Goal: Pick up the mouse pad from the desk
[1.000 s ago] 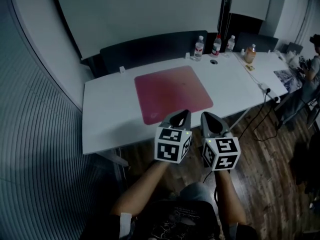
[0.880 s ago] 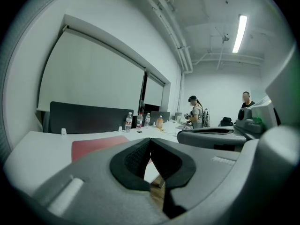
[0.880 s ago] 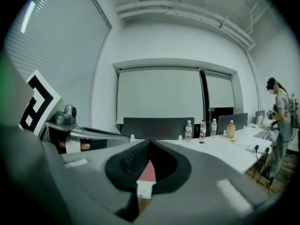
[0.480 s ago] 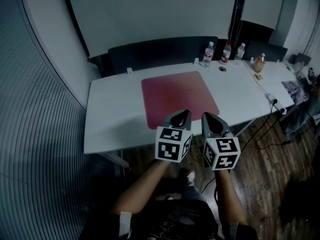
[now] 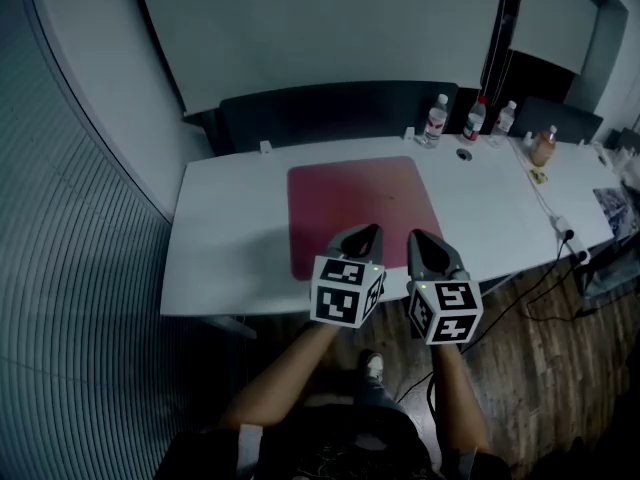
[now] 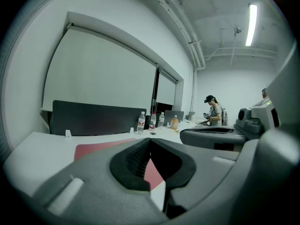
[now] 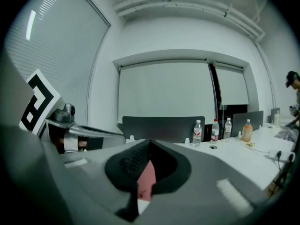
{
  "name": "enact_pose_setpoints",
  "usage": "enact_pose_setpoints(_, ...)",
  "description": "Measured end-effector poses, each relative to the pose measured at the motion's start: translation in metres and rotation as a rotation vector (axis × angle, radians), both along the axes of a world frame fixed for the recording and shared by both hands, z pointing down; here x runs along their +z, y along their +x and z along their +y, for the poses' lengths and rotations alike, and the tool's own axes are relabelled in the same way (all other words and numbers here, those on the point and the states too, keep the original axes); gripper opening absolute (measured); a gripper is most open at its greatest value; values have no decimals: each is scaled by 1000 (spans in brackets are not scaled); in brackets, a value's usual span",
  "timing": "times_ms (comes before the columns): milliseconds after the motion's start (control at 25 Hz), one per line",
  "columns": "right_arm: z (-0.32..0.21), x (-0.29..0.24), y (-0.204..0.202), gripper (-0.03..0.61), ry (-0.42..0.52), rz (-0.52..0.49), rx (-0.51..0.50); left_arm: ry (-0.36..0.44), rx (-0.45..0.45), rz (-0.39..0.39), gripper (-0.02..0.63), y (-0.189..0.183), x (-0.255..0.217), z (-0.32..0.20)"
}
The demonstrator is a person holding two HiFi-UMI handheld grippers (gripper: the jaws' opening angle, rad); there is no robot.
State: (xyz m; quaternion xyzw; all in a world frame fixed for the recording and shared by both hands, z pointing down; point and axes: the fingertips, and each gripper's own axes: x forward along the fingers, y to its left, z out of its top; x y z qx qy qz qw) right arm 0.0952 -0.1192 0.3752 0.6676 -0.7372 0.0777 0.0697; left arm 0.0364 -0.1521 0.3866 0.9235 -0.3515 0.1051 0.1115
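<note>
A pink square mouse pad (image 5: 358,203) lies flat in the middle of the white desk (image 5: 230,238). My left gripper (image 5: 372,230) and right gripper (image 5: 416,236) hover side by side over the desk's near edge, just short of the pad's front edge. Both are shut, tips together, with nothing between them. In the left gripper view the mouse pad (image 6: 96,149) shows pink beyond the closed left gripper (image 6: 150,139). In the right gripper view a strip of the mouse pad (image 7: 147,177) shows through the gap below the right gripper (image 7: 150,143).
Three water bottles (image 5: 436,120) and an orange drink bottle (image 5: 543,147) stand along the desk's back right. A dark divider panel (image 5: 330,113) runs behind the desk. Cables (image 5: 565,233) hang off the right end. A person (image 6: 215,111) stands far right. Wood floor lies below.
Both grippers have moved forward toward the desk, side by side, still shut. The desk and mouse pad now sit closer and more centred in the head view.
</note>
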Motion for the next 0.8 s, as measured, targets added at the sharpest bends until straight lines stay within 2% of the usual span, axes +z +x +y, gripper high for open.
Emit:
enact_pose_setpoints(480, -80, 24, 45, 2, -37, -9, -103, -34, -104, -16, 6, 37, 23, -77)
enact_pose_setpoints(800, -115, 48, 68, 2, -63, -8, -176, -57, -182, -17, 6, 46, 44, -112)
